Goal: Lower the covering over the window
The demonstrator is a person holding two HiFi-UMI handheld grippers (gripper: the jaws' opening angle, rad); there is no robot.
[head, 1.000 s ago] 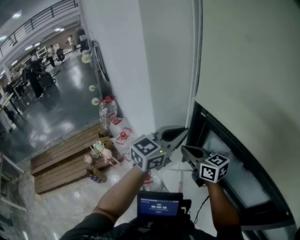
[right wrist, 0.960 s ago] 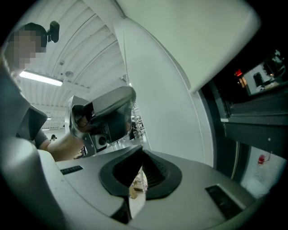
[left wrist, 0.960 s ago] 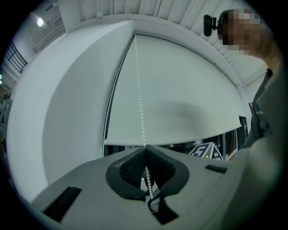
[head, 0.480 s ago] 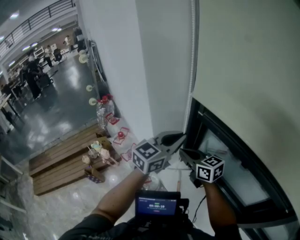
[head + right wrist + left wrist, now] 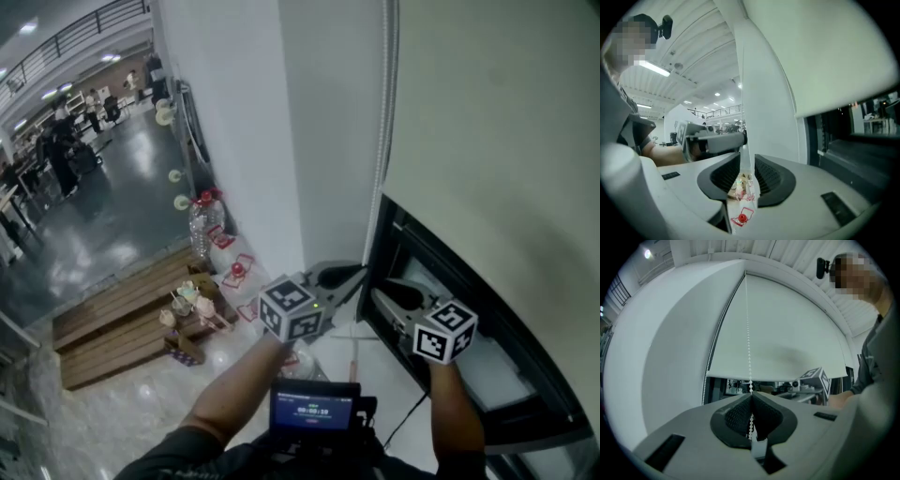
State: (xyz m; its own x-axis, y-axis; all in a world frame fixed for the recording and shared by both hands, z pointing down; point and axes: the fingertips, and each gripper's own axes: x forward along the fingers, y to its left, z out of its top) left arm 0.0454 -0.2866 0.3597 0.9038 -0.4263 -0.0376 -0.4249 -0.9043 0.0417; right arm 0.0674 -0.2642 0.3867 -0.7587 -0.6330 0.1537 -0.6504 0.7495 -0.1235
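A pale roller blind [image 5: 487, 141] covers the upper part of a dark-framed window [image 5: 469, 361]. Its white bead chain [image 5: 380, 141] hangs along the blind's left edge. My left gripper [image 5: 361, 272] is shut on that chain [image 5: 748, 348]; the beads run down between its pressed pads [image 5: 751, 397]. My right gripper [image 5: 386, 298] sits just right of the left one, close to the window frame. Its jaws are opening, and a thin strand of the chain [image 5: 742, 117] passes between them with the pads apart from it [image 5: 746, 161].
A white wall column [image 5: 253, 122] stands left of the window. Far below on the shiny floor lie wooden pallets [image 5: 122, 319], large water bottles [image 5: 202, 225] and small red-and-white items. A dark screen device [image 5: 317, 408] sits at my chest. People stand far off at the left.
The right gripper's jaws have gone from shut to apart, and it has shifted right toward the window frame. The left gripper has stayed shut on the chain.
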